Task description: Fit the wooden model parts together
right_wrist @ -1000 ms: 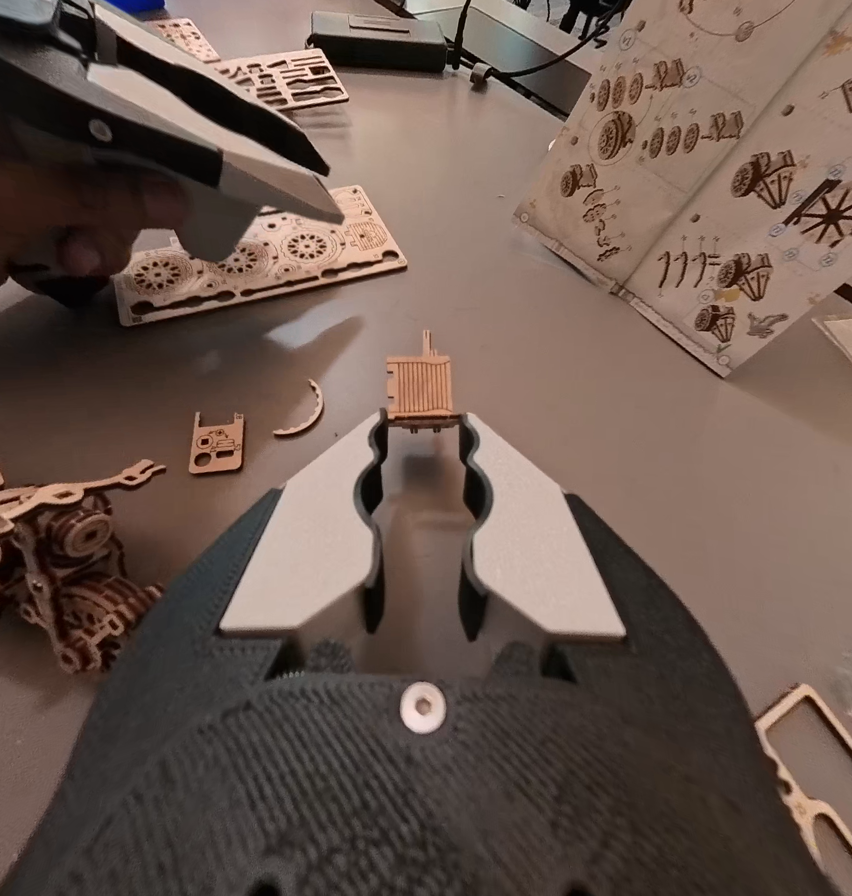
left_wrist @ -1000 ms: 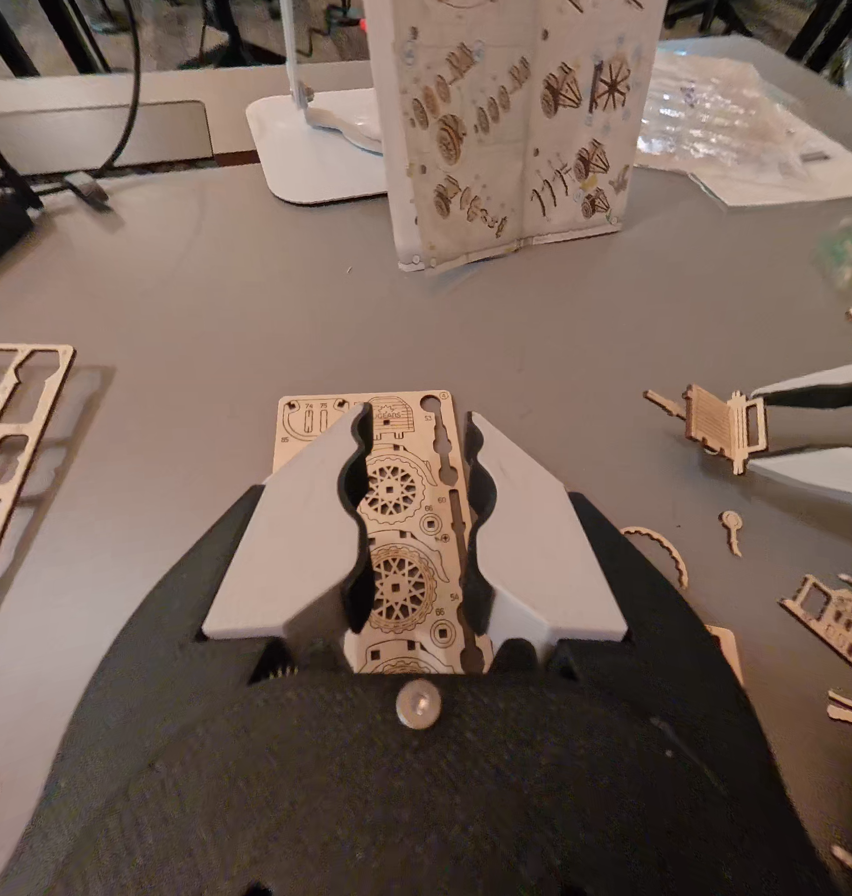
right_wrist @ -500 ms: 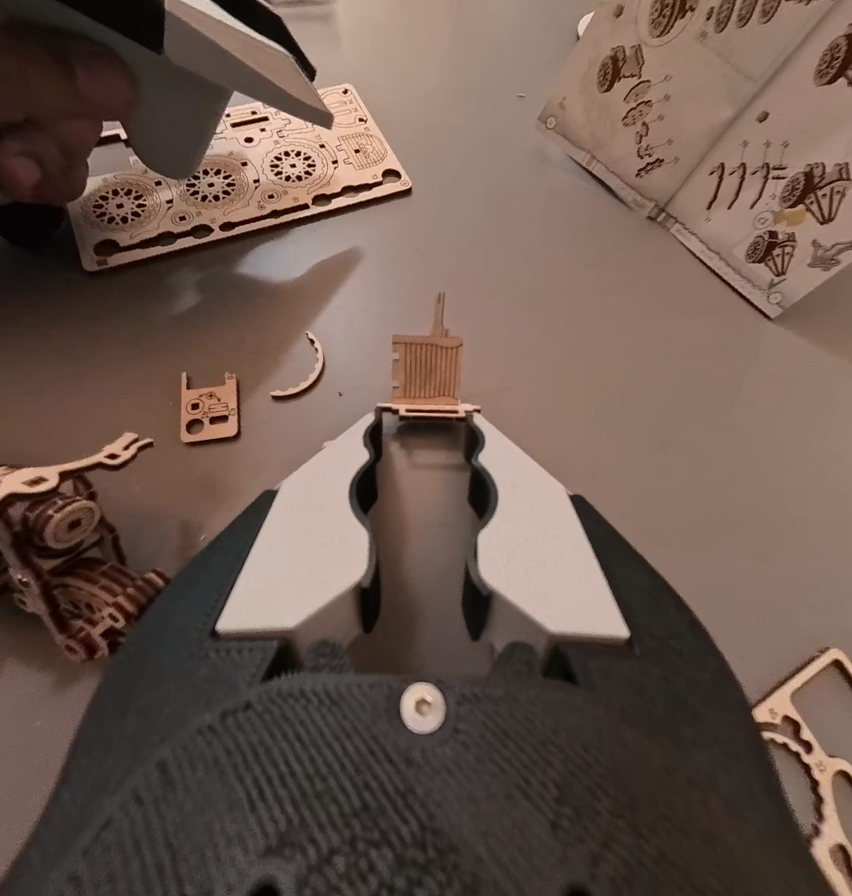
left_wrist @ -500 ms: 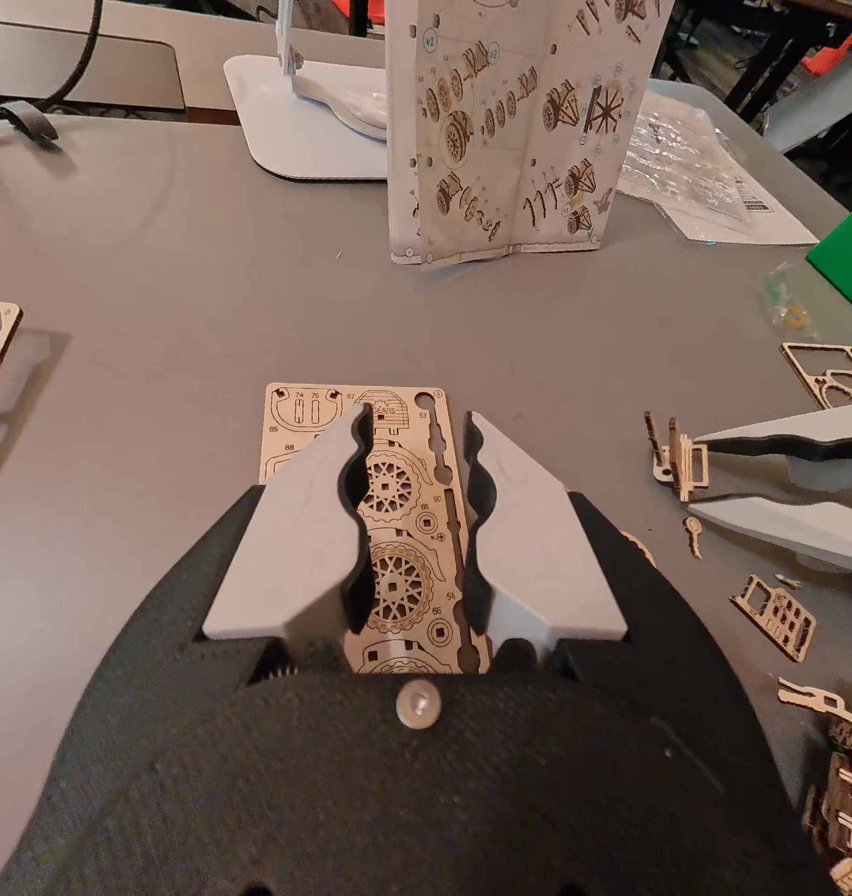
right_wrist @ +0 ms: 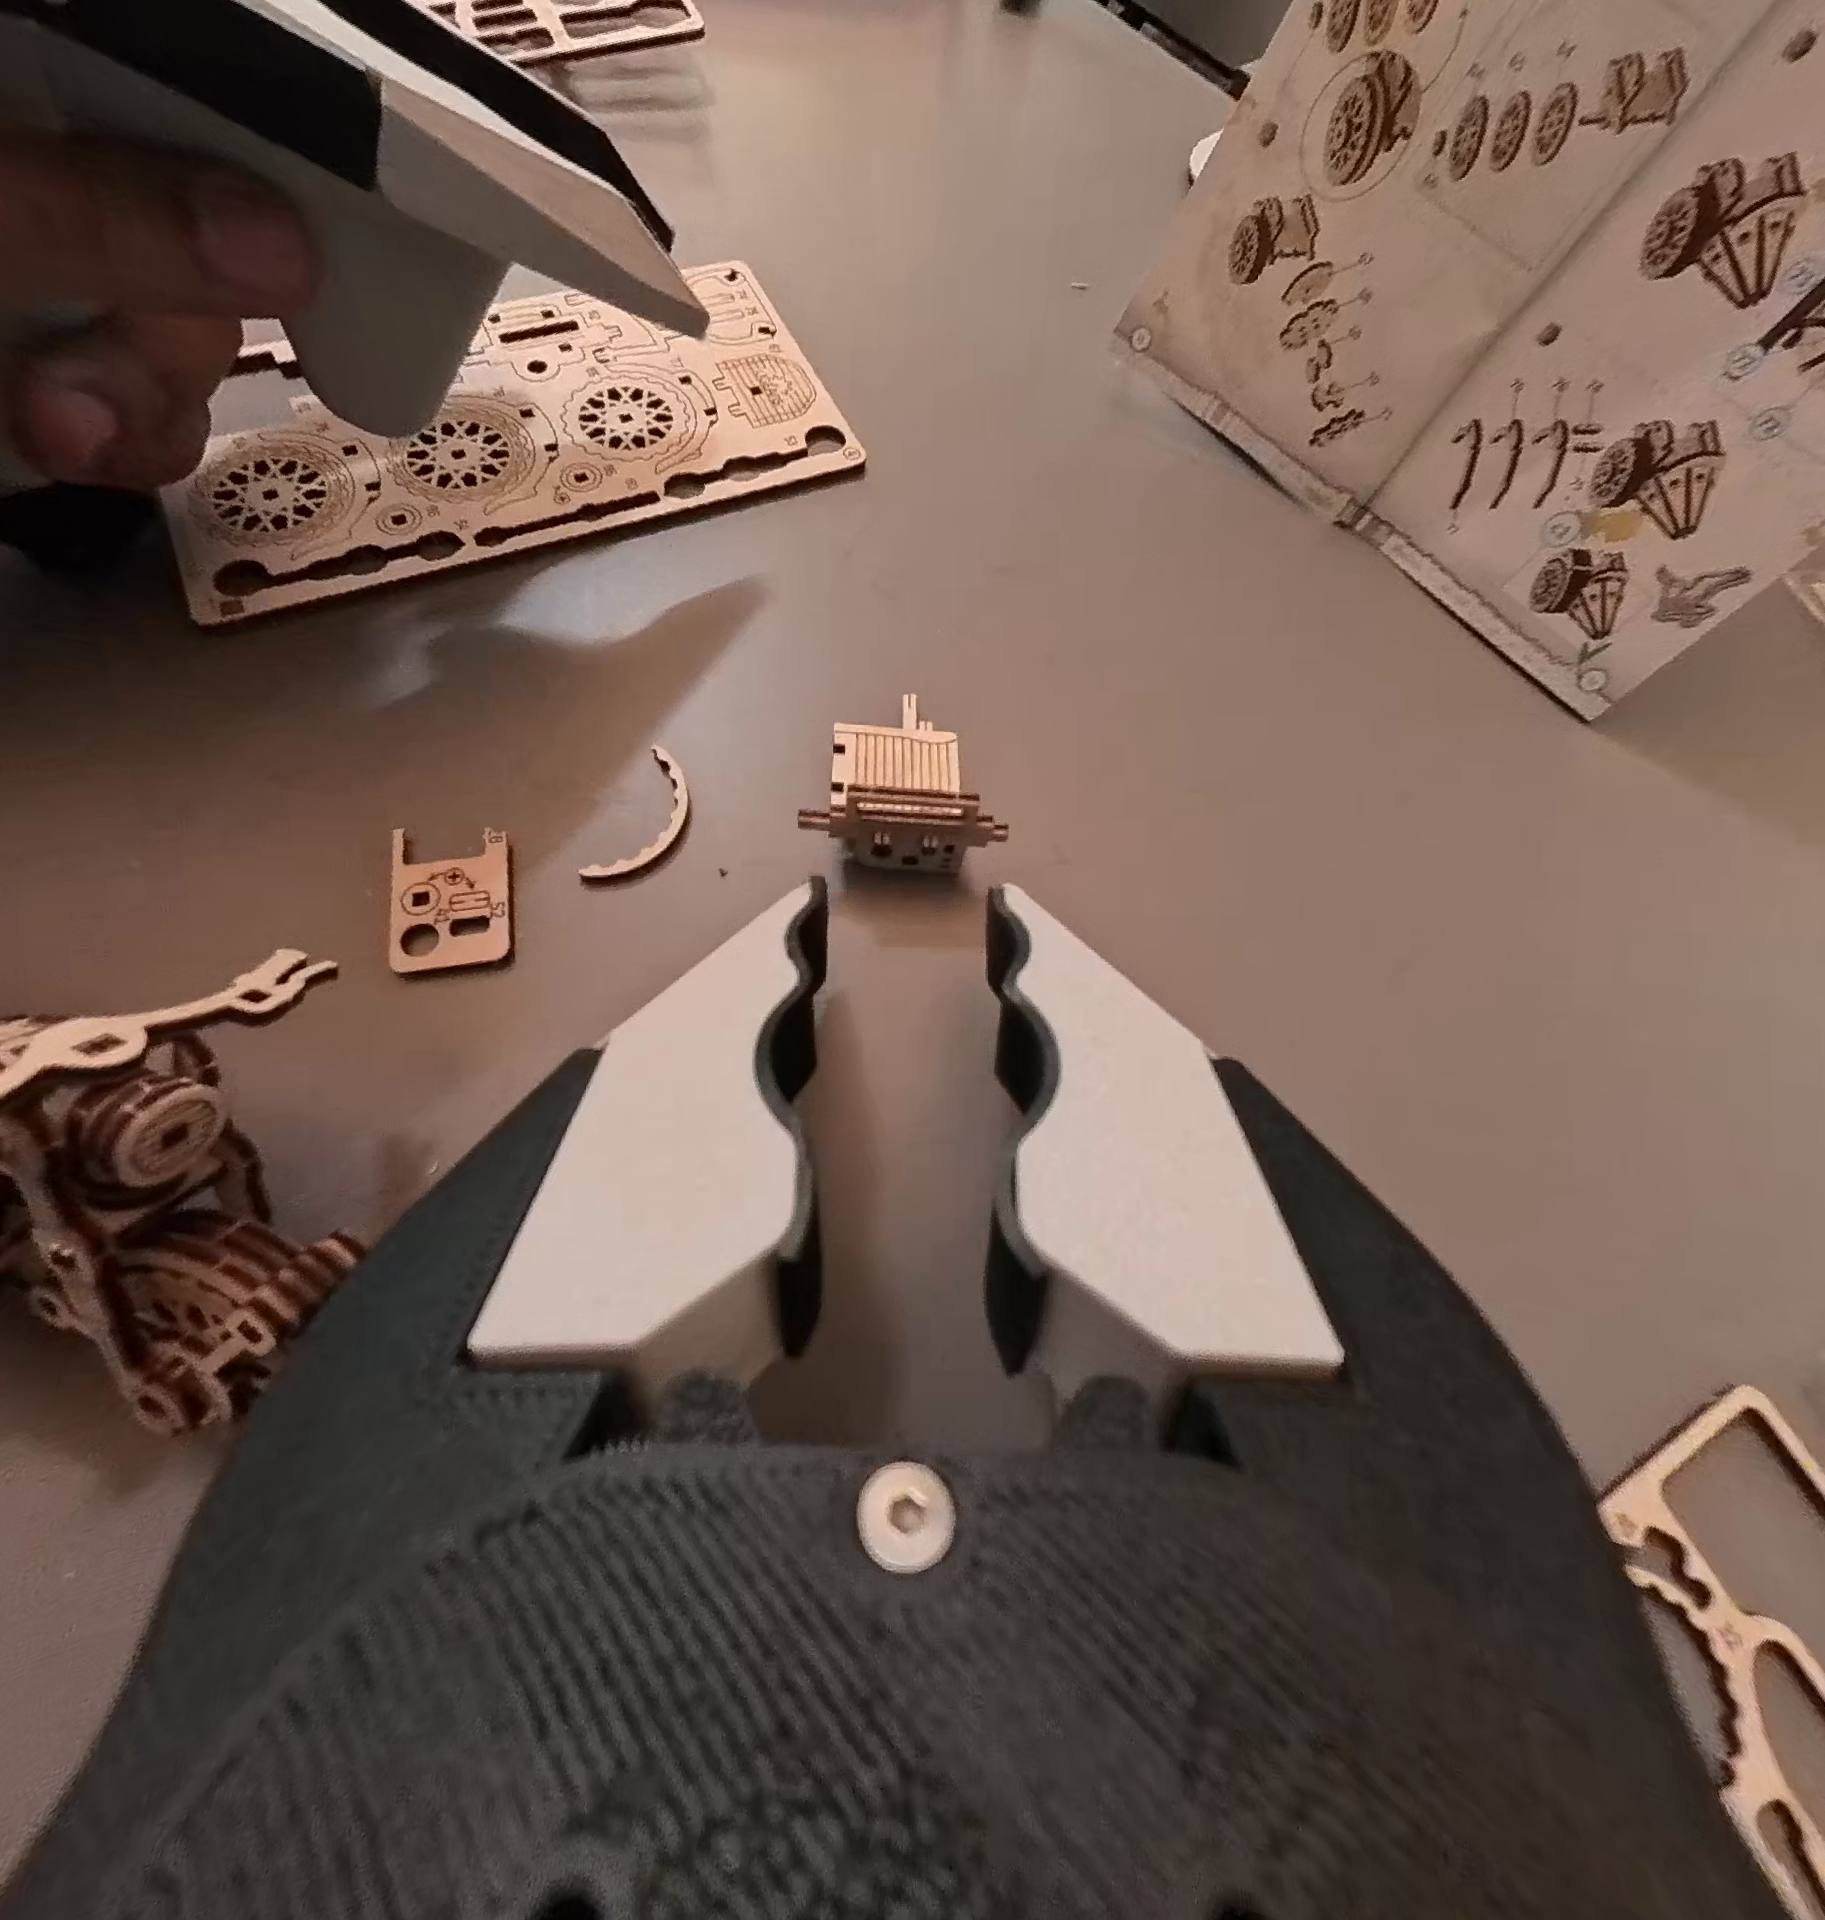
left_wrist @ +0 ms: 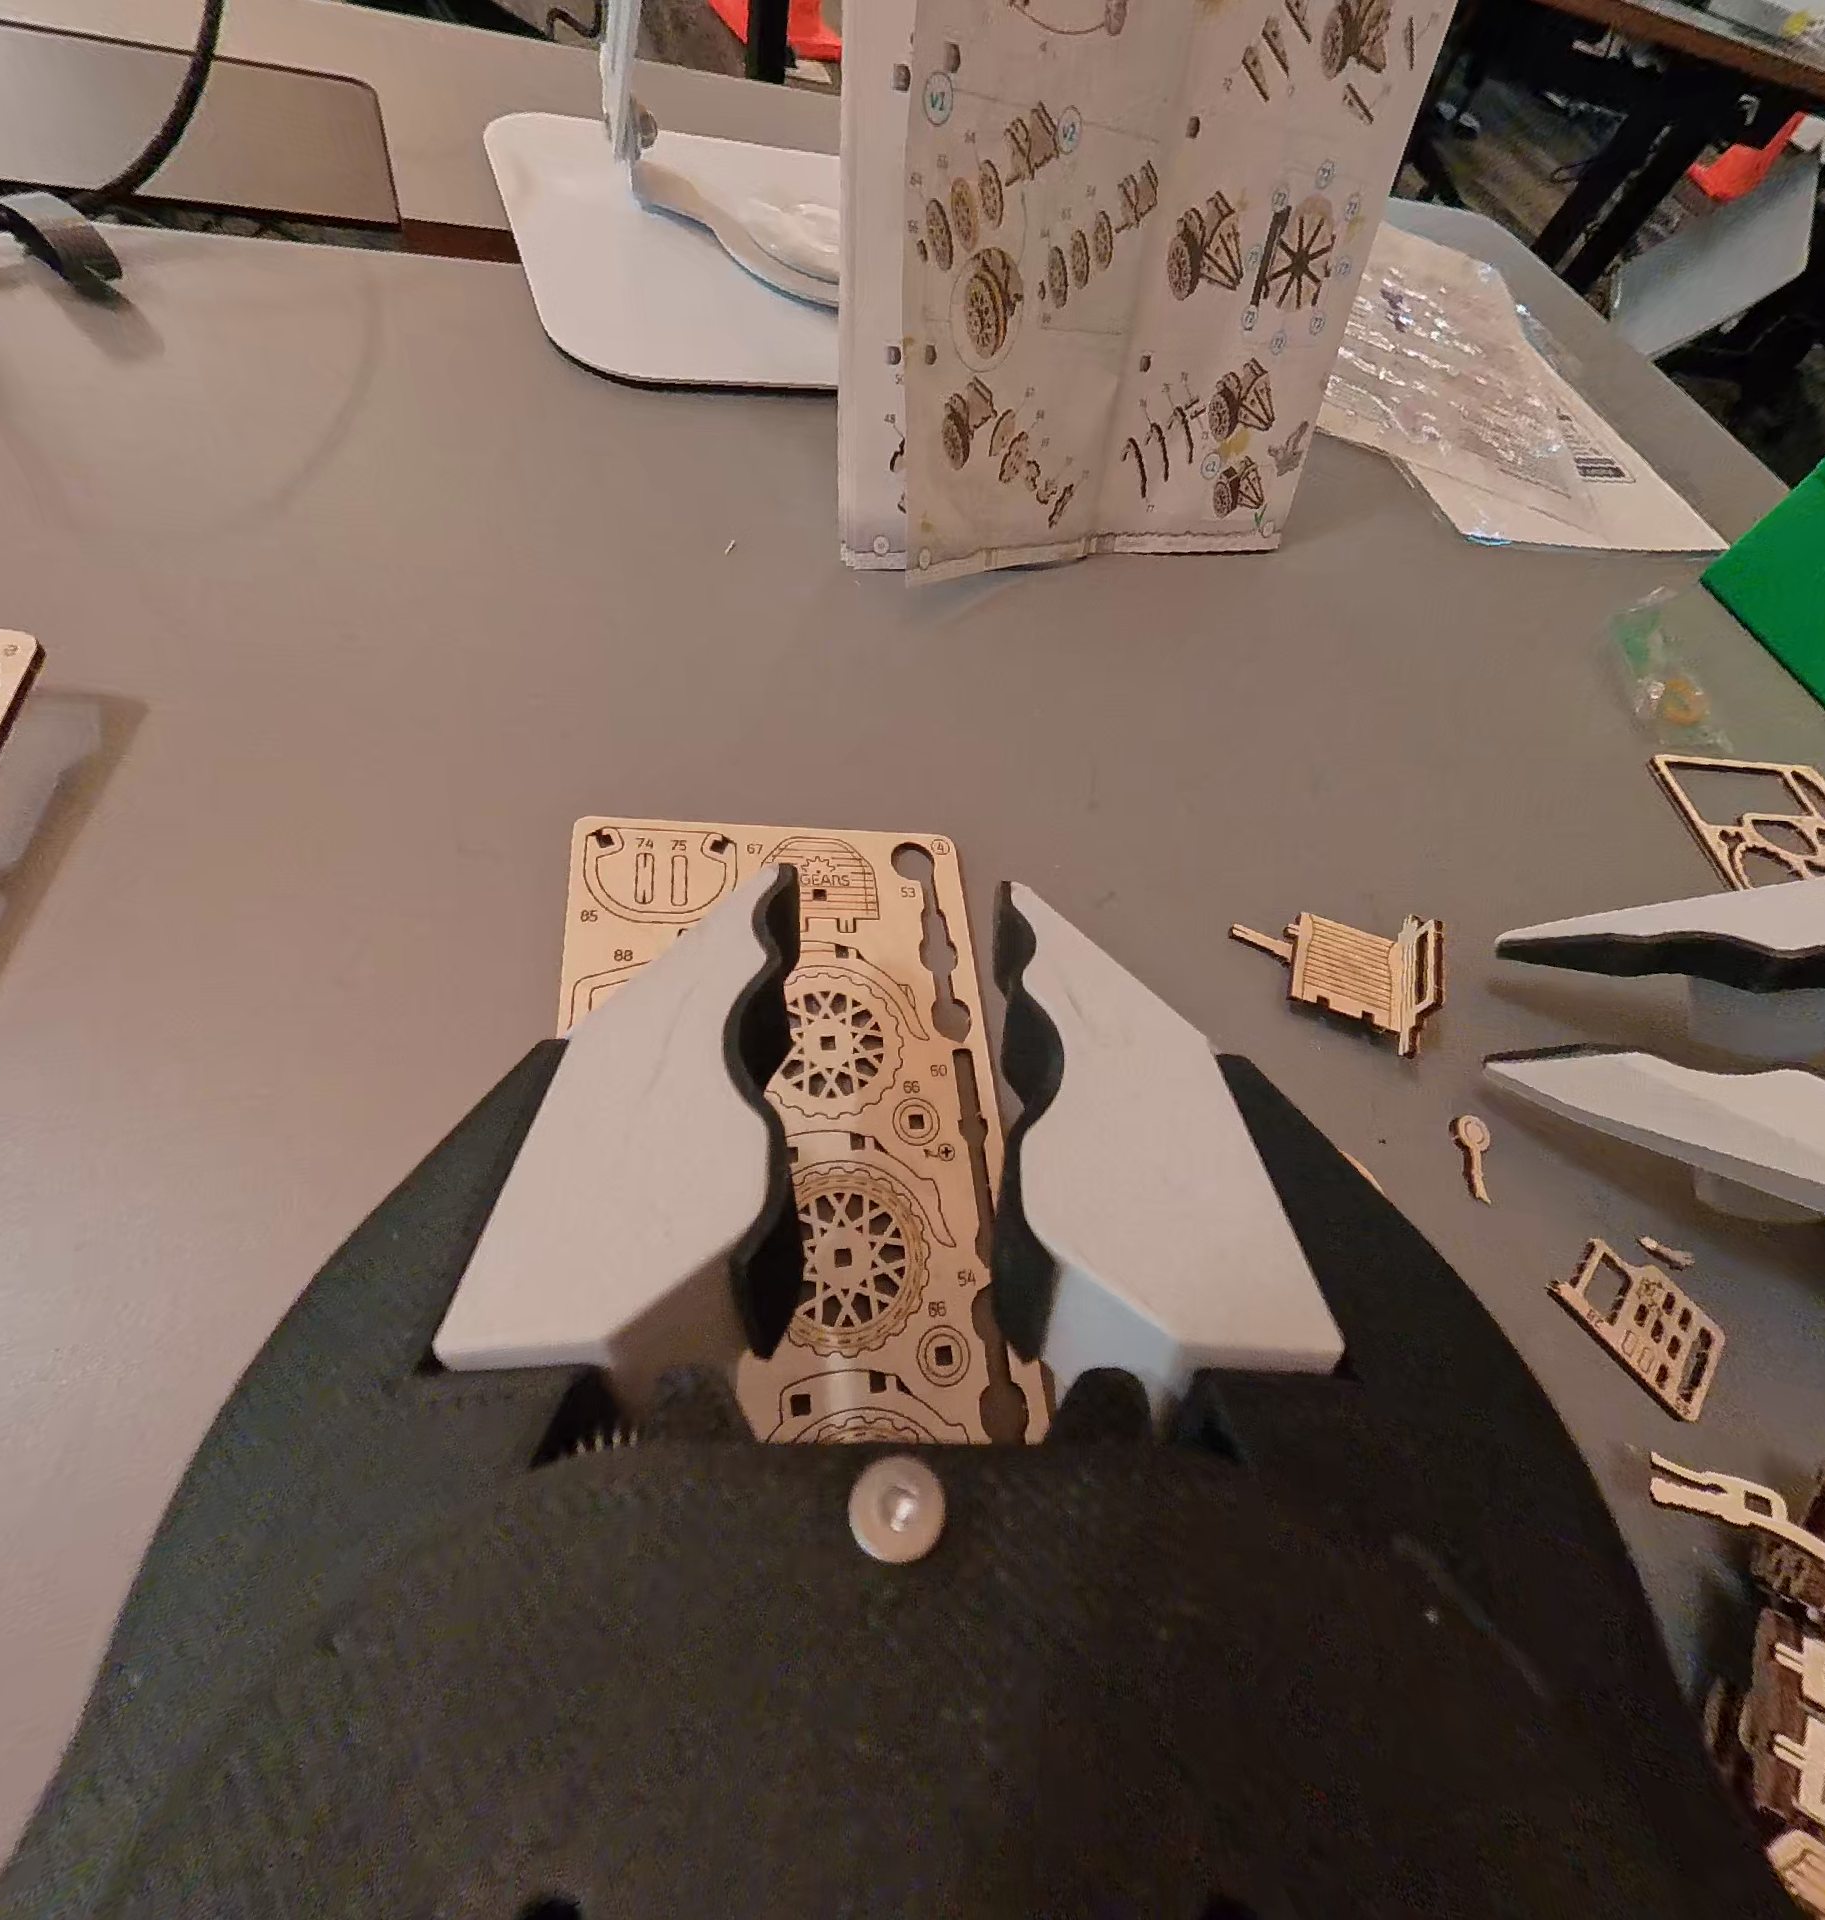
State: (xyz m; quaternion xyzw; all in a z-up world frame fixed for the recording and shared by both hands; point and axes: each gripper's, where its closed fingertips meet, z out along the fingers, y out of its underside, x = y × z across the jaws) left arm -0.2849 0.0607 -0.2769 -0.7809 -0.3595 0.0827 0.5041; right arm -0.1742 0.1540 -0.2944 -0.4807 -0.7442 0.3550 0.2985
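Observation:
My left gripper is open and empty, hovering over a flat wooden parts sheet with wheel cut-outs; the sheet also shows in the right wrist view. My right gripper is open and empty. A small slatted wooden sub-assembly lies on the grey table just ahead of its tips, apart from them. In the left wrist view the sub-assembly lies left of the right gripper. A partly built wooden model sits left of the right gripper.
A folded instruction sheet stands at the back. Loose parts lie around: a curved toothed piece, a small plate, a key-shaped piece. Emptied wooden frames, a green box and a white stand base border the area. From my right tips it is roughly 5 cm to the curved toothed piece; from my left, 11 cm.
The right gripper opened and let go of the slatted sub-assembly, which now lies on the table ahead of its tips. The left gripper stayed open over the parts sheet.

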